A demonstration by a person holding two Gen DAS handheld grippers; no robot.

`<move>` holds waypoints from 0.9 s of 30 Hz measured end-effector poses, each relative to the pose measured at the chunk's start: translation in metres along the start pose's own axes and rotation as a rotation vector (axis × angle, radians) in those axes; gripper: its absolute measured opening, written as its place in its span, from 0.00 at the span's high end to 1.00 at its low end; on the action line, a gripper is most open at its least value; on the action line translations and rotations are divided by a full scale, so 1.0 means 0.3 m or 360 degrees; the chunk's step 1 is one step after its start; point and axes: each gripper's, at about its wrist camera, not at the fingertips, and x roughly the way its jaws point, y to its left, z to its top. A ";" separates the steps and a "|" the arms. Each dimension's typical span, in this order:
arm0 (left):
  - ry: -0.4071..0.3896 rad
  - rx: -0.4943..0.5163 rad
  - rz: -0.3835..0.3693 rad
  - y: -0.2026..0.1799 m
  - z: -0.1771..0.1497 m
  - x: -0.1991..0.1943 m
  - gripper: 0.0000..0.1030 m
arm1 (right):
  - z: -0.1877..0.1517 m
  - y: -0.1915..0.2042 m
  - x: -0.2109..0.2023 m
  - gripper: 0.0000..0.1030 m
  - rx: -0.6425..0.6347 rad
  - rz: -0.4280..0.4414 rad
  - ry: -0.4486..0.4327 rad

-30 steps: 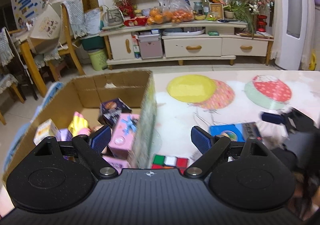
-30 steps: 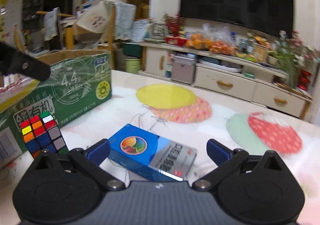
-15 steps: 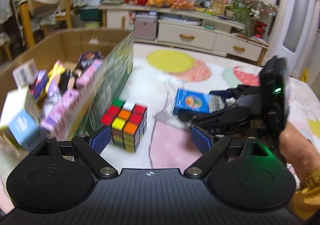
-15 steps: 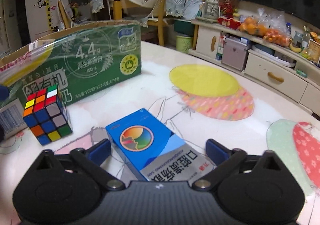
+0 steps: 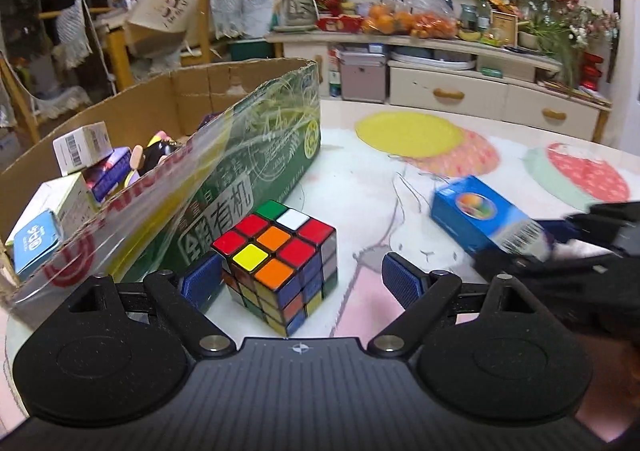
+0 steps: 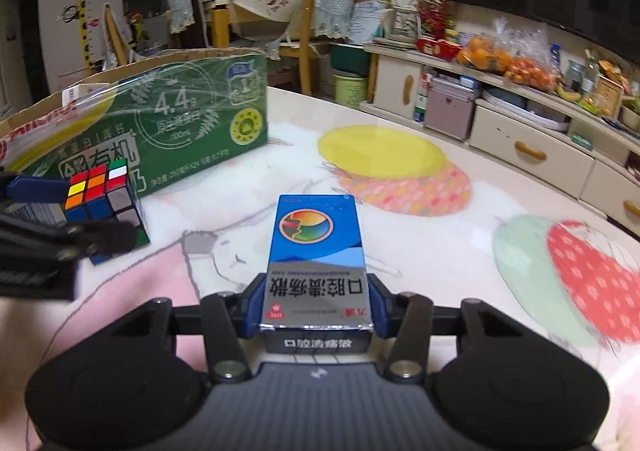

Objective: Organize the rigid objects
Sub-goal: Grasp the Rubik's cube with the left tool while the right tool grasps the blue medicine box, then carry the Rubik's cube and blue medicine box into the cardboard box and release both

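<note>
**Ana:** Living-room clutter fills the back of the left wrist view: a low cabinet (image 5: 448,91) with bags of oranges on top and a dark screen above it. Nearer, the table (image 5: 360,179) has a pale cover printed with coloured balloon shapes.

**Ben:** And on it?

**Ana:** A cardboard box (image 5: 224,155) with green printed sides stands at the left, already holding several small cartons. A puzzle cube (image 5: 280,263) sits on the table just beside the box. The left gripper (image 5: 300,283) has its jaws spread wide, one blue pad on each side of the cube, neither pad pressing it.

**Ben:** Anything to the right?

**Ana:** A blue carton (image 5: 480,223), blurred, with the right gripper (image 5: 532,243) at its near end.

**Ben:** Now the right wrist view.

**Ana:** Chairs draped with cloths, the same cabinet (image 6: 520,139) along the right, and the table (image 6: 440,251) below. The right gripper (image 6: 316,307) is closing on the blue carton (image 6: 316,243): both pads lie against the long sides of its near end. The carton points straight away from the camera, printed face up; I cannot tell whether its far end touches the table.

**Ben:** And the cube?

**Ana:** At the left, the puzzle cube (image 6: 104,195) rests in front of the cardboard box (image 6: 168,123), with the left gripper (image 6: 72,207) around it, partly blurred.
</note>
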 end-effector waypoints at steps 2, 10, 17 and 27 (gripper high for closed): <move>-0.0017 0.0011 0.0046 -0.027 0.008 0.033 0.00 | -0.012 -0.004 -0.013 0.52 0.0005 -0.0007 -0.0002; -0.0031 0.0085 0.0057 -0.081 0.032 0.122 0.00 | -0.041 -0.033 -0.047 0.51 0.0030 -0.0029 -0.0007; 0.0008 0.0105 0.0061 -0.085 0.037 0.159 0.00 | -0.045 -0.024 -0.040 0.45 0.0053 -0.0046 -0.0021; 0.0066 0.0110 0.0047 -0.065 0.050 0.166 0.34 | -0.017 0.001 0.002 0.51 0.0099 -0.0125 -0.0035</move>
